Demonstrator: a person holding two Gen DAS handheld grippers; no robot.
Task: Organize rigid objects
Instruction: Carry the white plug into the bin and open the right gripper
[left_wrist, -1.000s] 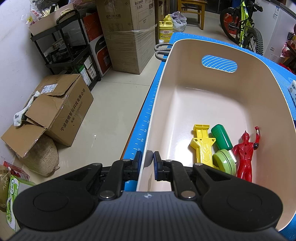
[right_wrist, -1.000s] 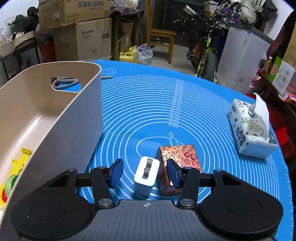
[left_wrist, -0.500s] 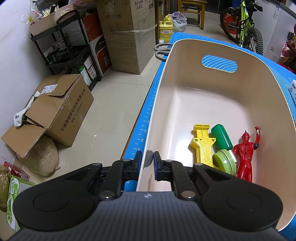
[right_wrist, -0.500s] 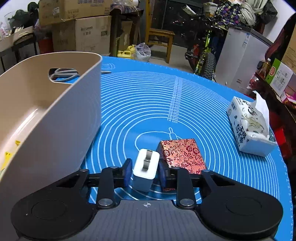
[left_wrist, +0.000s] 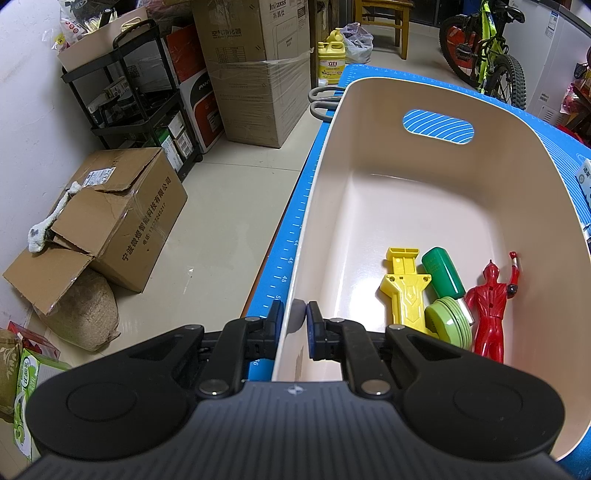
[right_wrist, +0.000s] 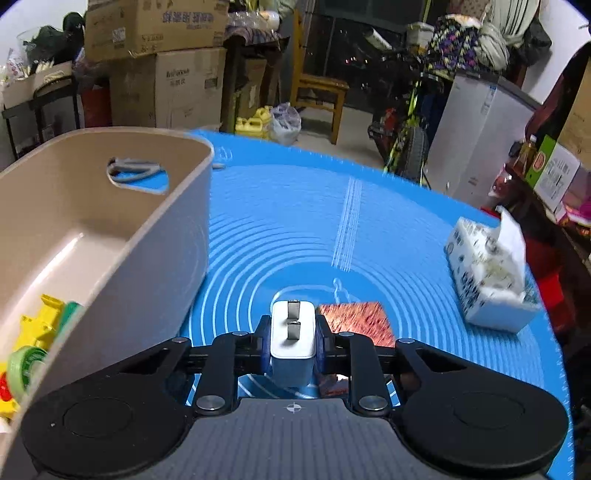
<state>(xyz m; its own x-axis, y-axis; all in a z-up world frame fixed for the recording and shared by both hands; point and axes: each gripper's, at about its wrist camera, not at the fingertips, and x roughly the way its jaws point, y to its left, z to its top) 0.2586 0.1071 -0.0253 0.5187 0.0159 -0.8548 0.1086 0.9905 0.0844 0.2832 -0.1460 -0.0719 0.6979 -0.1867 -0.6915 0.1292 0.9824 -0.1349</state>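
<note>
Since the earlier frame the right claw (right_wrist: 293, 341) has been closing around the white charger (right_wrist: 293, 338), and its pads are now being pressed against the charger's two sides at the lower centre of the right wrist view; the view has also swung slightly toward the bin. The charger is being gripped just left of the red patterned box (right_wrist: 352, 319), above the blue mat (right_wrist: 295, 221) on the desk. The left claw (left_wrist: 293, 319) is being kept clenched on the near rim of the beige bin (left_wrist: 321, 206), steadying it, at the lower centre of its view.

The step in hand is judged to be the pickup of the charger. Next, a lift and a carry leftward over the bin wall are called for, with release above the yellow toy (left_wrist: 404, 288), green cylinder (left_wrist: 443, 273) and red figure (left_wrist: 491, 306).

Both claws are being angled downward and forward.
</note>
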